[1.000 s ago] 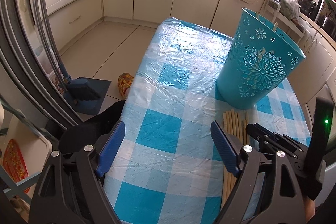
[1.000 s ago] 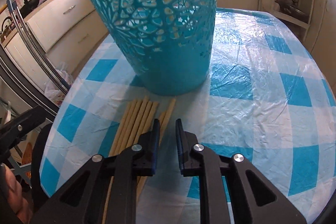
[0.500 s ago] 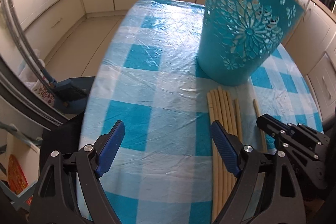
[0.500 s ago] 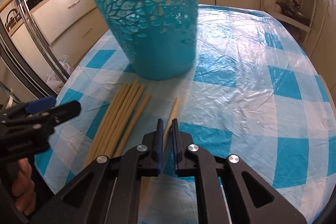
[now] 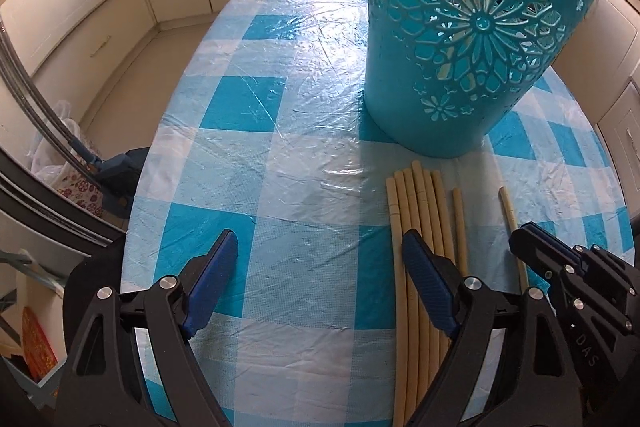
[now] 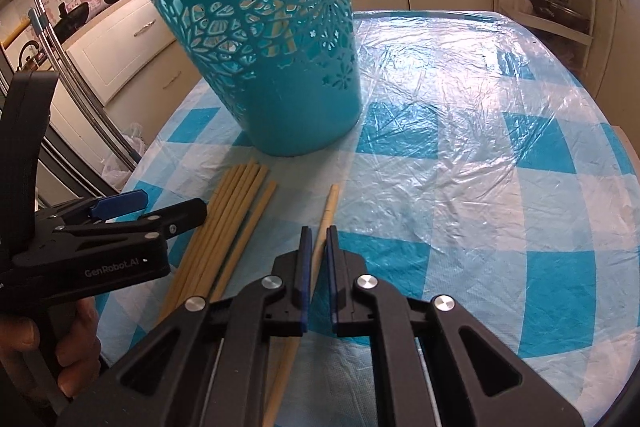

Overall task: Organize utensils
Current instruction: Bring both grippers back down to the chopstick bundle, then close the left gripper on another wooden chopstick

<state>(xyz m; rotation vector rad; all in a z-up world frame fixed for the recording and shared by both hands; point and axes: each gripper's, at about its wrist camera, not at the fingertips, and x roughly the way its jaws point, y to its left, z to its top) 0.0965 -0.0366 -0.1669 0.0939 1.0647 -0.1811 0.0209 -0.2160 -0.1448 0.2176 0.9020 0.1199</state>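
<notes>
A teal cut-out basket stands upright on the checked table; a few sticks show through its holes. Several pale wooden chopsticks lie side by side in a bundle just in front of it. One single chopstick lies apart to the bundle's right, its tip on the cloth. My right gripper is shut on this chopstick at mid-length. My left gripper hangs open and empty over the cloth, its right finger above the bundle's left edge.
Crinkled clear plastic covers the blue and white cloth. The table's left edge drops to the floor near a black chair and metal poles. Cream cabinets ring the room. A hand holds the left gripper.
The right gripper has closed on the single chopstick and drawn it rightwards away from the bundle. The left gripper has come lower and nearer to the bundle and basket, still open.
</notes>
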